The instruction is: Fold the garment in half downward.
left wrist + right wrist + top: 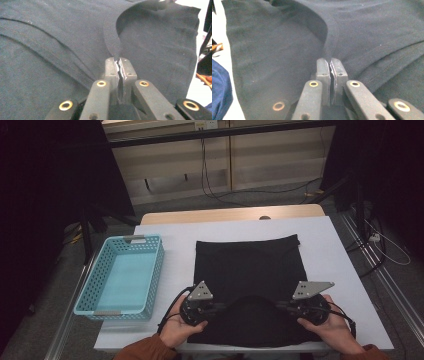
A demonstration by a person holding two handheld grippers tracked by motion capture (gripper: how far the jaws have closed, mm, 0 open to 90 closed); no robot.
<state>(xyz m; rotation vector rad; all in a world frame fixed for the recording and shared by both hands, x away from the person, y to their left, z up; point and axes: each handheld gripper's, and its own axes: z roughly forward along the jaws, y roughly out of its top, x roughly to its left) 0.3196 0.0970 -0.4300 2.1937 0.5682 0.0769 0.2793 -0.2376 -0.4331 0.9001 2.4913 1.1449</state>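
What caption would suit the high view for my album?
Both tongs, left and right, pinch the neckline of a black T-shirt beside a blue basket.

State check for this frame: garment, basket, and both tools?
Black T-shirt: flat on the table, folded, collar at the near edge.
Basket: upright, empty.
Left tool: shut on the collar.
Right tool: shut on the collar.

I can read no text, label, brand, number or sign from my screens. The black garment [248, 270] carries no legible print, and the blue basket [122, 276] and the grey plates on the grippers are unmarked.
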